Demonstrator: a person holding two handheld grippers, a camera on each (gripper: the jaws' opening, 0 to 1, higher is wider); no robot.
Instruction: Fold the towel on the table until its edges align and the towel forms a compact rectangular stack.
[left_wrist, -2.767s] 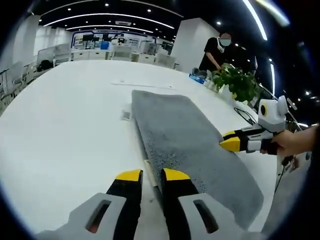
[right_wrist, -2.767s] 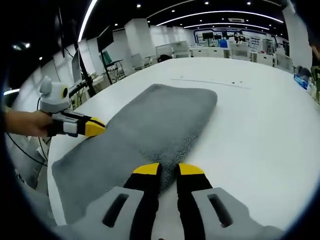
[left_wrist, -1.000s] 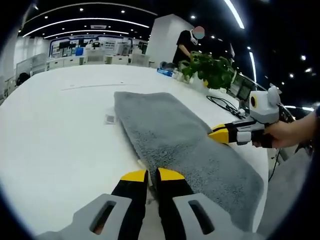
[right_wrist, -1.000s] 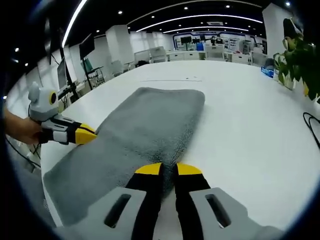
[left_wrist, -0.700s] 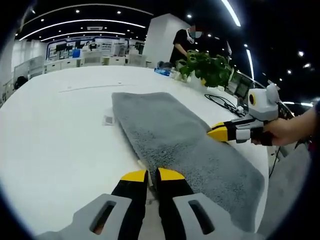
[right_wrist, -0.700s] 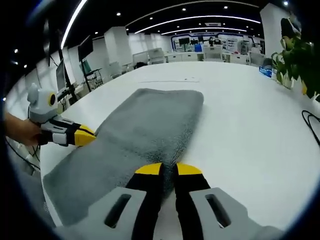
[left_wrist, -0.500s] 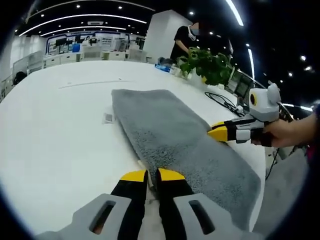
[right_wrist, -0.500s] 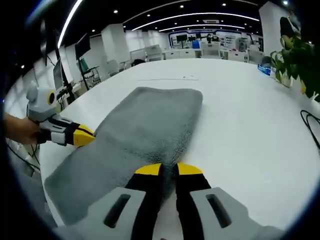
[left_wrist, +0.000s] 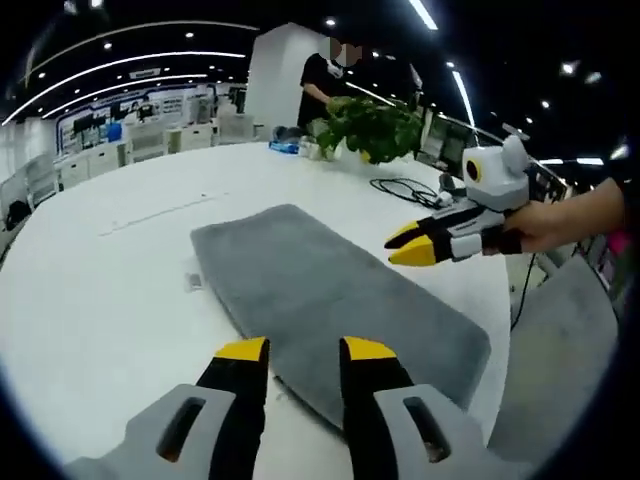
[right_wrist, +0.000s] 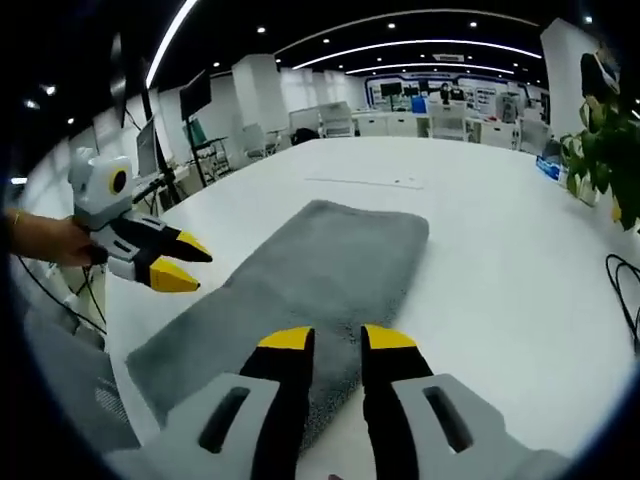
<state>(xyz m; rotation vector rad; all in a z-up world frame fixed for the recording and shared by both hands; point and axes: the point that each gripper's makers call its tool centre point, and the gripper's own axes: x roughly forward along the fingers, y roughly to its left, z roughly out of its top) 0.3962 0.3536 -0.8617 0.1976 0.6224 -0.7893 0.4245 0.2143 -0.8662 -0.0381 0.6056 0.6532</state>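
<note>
Your left gripper (left_wrist: 293, 352) hangs with jaws apart, above the near edge of the grey towel (left_wrist: 330, 300), which lies flat as one long strip on the white table (left_wrist: 90, 300). To fold well, you should likely pinch both corners of one short end, lift together, and carry them level to the far end so the edges meet. Your right gripper (right_wrist: 338, 342) is likewise parted and empty, poised over the opposite long edge. Your hand (left_wrist: 565, 215) holds it raised off the cloth, tips angled down toward the towel.
</note>
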